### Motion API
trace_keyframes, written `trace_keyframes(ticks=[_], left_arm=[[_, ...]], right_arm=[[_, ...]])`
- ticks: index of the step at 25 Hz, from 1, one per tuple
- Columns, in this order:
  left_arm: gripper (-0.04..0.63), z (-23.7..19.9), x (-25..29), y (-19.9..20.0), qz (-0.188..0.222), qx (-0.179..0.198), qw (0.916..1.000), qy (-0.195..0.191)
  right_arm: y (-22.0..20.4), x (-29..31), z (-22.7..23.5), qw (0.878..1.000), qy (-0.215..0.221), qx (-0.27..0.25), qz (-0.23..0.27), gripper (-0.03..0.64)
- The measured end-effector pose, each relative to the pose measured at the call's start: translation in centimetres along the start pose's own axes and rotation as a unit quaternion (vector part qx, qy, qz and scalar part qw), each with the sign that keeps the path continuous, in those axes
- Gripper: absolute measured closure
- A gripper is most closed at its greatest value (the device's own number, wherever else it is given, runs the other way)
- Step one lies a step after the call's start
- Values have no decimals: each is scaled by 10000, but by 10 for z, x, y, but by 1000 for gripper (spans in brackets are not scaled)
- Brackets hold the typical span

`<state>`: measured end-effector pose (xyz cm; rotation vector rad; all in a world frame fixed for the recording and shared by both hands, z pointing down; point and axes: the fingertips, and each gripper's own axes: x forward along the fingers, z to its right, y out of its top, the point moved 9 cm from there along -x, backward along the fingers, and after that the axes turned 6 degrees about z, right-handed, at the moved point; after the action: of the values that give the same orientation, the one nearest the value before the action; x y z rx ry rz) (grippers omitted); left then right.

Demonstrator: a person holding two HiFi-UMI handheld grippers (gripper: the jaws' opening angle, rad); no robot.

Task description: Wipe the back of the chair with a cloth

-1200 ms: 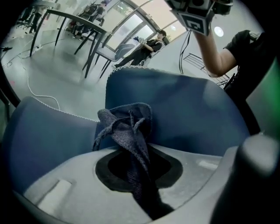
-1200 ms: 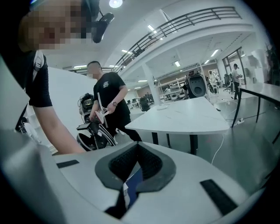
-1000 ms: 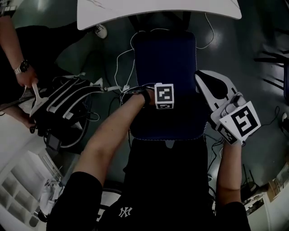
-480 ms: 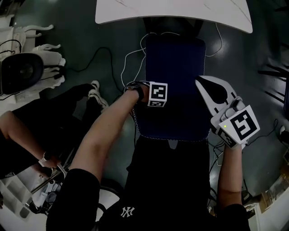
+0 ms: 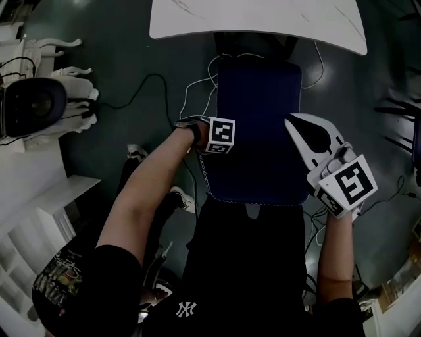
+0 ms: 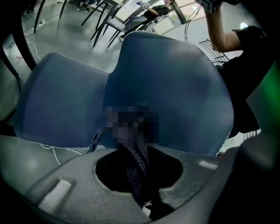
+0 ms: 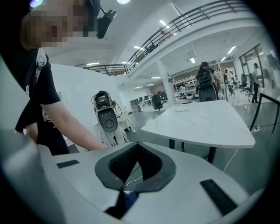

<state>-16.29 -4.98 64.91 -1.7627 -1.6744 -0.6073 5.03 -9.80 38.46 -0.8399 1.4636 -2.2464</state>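
From above, the blue chair (image 5: 260, 131) stands in front of me, its back edge with white stitching nearest my body. My left gripper (image 5: 225, 141) sits under its marker cube at the chair's left edge. In the left gripper view it (image 6: 131, 151) is shut on a dark patterned cloth (image 6: 136, 164), facing the chair's back (image 6: 175, 87) and seat (image 6: 61, 105). My right gripper (image 5: 295, 122), white with dark pads, hangs by the chair's right edge. It (image 7: 138, 145) is shut with nothing in it, pointing away from the chair.
A white table (image 5: 256, 20) stands just beyond the chair. White cables (image 5: 191, 92) run over the dark floor at the chair's left. A white and black machine (image 5: 39, 105) and white shelving (image 5: 33, 217) are at the far left, with another person (image 5: 59, 283) low left.
My left gripper has slid from the chair's middle to its left edge. The right gripper has barely moved. The bystander at the left has shifted toward the lower left.
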Motion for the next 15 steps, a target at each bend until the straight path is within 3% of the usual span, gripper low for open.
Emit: trace_keyframes(ticks=[11,13,15], left_arm=[[534,4,-11,-9,-66,-83,9999,36],[534,6,-18,5,521,-219,9984,-41],[534,10,-28,32,1428,-394,9888,-148]], right_arm=[[9,-22,-4,9990,-421,60,99,603],[8,-32,-2,9985,-520,88,133,603],[7,-44,1,9976,-649,131,176,603]])
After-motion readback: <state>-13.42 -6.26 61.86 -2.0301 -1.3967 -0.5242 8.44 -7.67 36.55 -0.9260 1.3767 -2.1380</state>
